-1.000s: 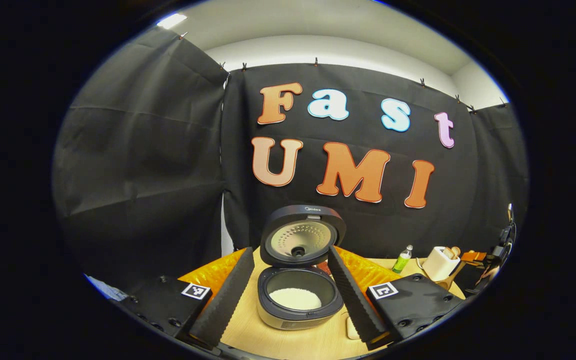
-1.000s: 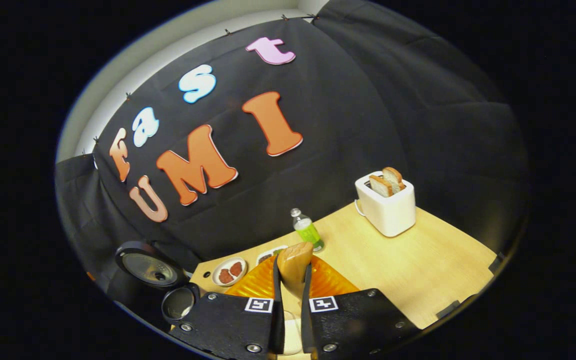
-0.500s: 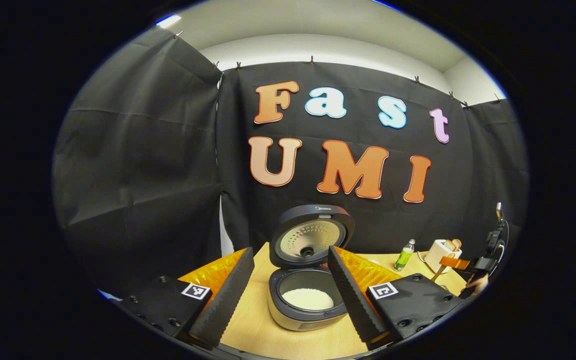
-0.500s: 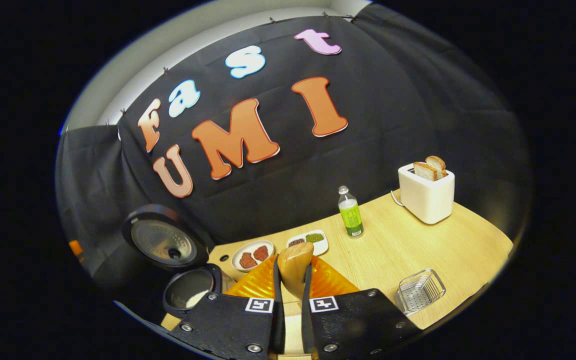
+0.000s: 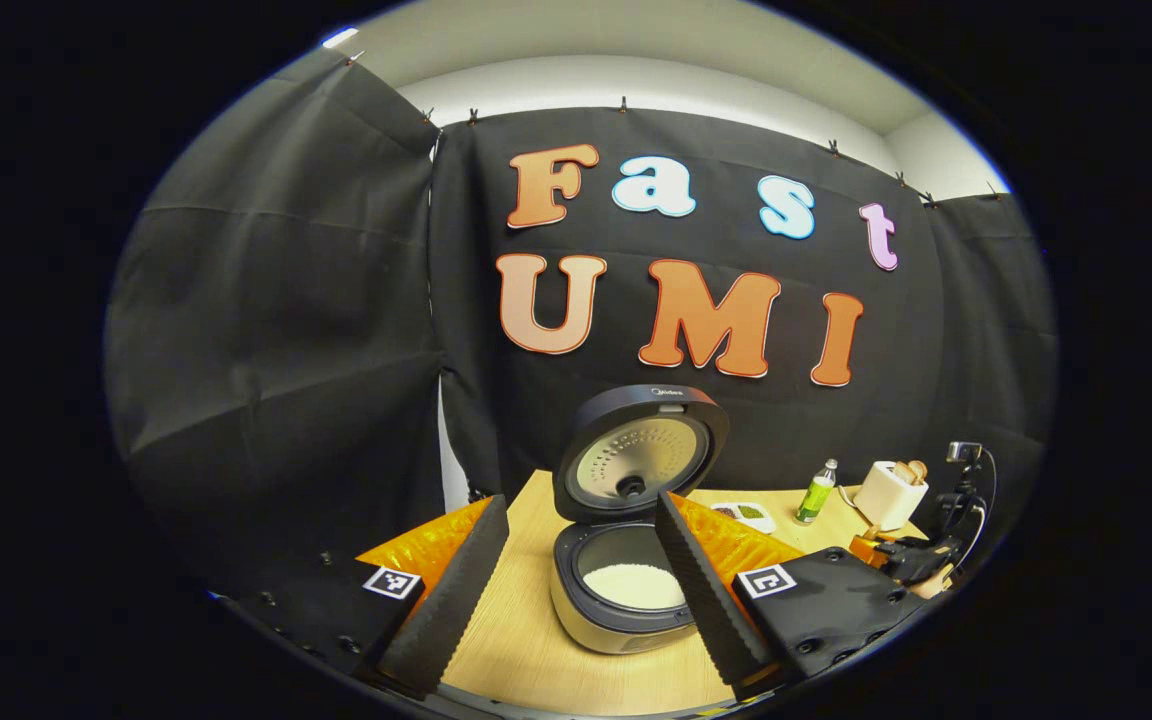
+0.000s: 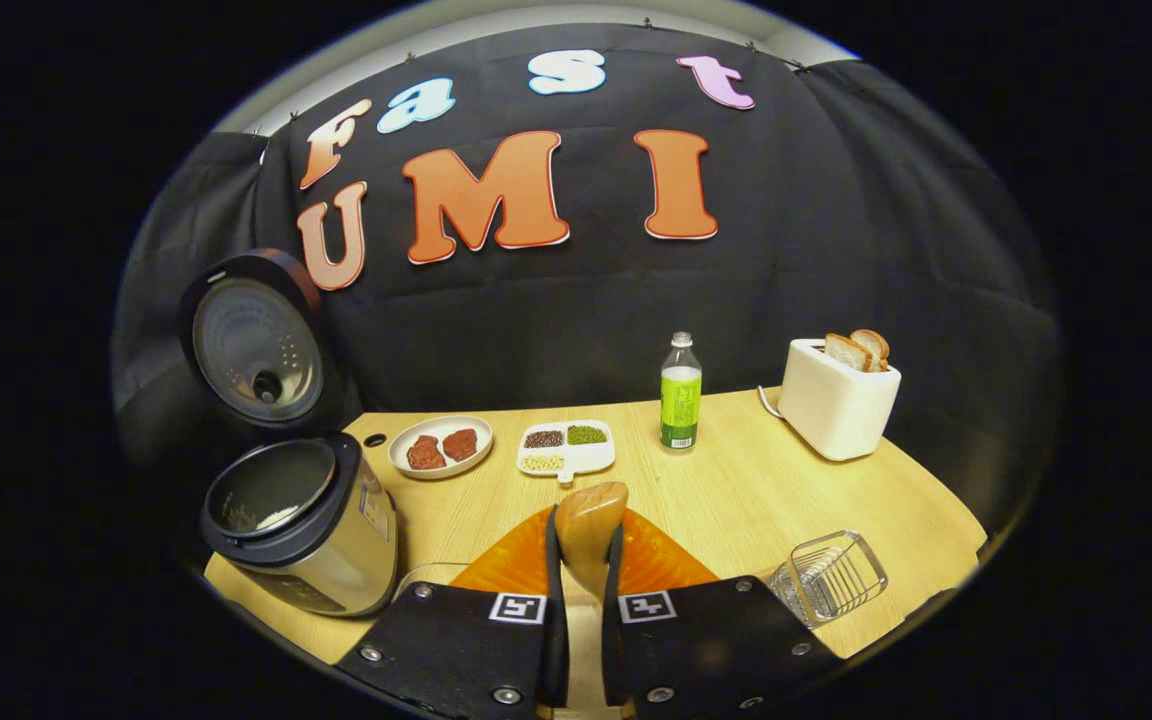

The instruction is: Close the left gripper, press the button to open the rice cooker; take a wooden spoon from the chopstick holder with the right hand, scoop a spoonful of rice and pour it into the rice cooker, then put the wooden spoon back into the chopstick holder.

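At the bottom centre of the right gripper view, the right hand-held gripper (image 6: 584,600) has its fingers drawn in narrow on the handle of the wooden spoon (image 6: 590,525), both pressing its sides, with the spoon's bowl standing up beyond the tips. Left of it in the frame sits the rice cooker (image 6: 301,520) on the wooden surface (image 6: 736,490), its lid (image 6: 254,345) raised upright and a little white rice showing in the pot. Toward the middle of the frame lie a plate (image 6: 440,447) with red pieces and a divided dish (image 6: 567,448) of beans; a green bottle (image 6: 680,392) and a white toaster (image 6: 838,395) with bread slices stand to the right, and a wire basket (image 6: 829,575) sits at lower right, possibly the chopstick holder.

Low in the left gripper view, the left hand-held gripper (image 5: 576,585) has its fingers spread wide, with nothing between them, framing the open rice cooker (image 5: 626,590), where rice (image 5: 633,586) lies in the pot.
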Demonstrator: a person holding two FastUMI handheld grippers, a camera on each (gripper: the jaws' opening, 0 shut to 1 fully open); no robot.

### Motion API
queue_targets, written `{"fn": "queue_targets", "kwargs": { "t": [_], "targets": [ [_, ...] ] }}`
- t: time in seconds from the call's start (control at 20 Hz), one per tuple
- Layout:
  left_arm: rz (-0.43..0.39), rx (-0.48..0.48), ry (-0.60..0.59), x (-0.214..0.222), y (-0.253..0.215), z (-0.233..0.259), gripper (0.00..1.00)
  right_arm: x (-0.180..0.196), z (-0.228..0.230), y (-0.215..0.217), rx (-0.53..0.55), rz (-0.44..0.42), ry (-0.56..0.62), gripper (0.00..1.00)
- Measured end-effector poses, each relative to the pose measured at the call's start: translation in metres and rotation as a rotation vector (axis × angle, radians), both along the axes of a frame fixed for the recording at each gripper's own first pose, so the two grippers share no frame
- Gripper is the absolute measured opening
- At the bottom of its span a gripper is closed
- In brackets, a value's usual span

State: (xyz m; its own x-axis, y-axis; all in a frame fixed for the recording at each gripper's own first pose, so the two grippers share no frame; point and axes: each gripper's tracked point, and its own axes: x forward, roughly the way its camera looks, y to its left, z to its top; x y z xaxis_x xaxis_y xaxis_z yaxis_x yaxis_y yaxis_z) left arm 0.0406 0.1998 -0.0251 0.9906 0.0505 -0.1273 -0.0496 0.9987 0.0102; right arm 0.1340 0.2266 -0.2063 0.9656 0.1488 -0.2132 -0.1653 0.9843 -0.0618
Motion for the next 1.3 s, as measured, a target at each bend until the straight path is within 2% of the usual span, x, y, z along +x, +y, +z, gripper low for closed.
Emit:
{"fn": "queue_targets", "kwargs": {
  "t": [0.15,0.2,0.45,0.65,0.95,1.15,1.3],
  "targets": [
    [0.002,0.007,0.012,0.002,0.007,-0.005,1.00,-0.018,-0.008,0.001,-0.034,0.022,0.002,0.12],
    [0.001,0.007,0.011,0.001,0.009,-0.005,0.98,-0.024,-0.013,-0.001,-0.013,0.016,0.012,0.12],
    [0.001,-0.033,0.022,0.000,0.015,-0.013,0.99,-0.054,-0.020,-0.012,0.207,-0.069,0.023,0.12],
    [-0.002,-0.088,0.041,0.000,0.016,-0.023,0.99,-0.068,-0.023,0.002,0.397,-0.062,0.077,0.12],
    [-0.012,-0.101,0.056,-0.004,0.017,-0.029,0.99,-0.072,-0.031,0.032,0.547,-0.013,0.135,0.12],
    [-0.013,-0.112,0.072,-0.008,0.020,-0.033,1.00,-0.065,-0.035,0.017,0.702,-0.076,0.158,0.12],
    [-0.013,-0.114,0.076,-0.009,0.023,-0.035,0.99,-0.058,-0.043,0.001,0.868,-0.142,0.228,0.12]
  ]
}}
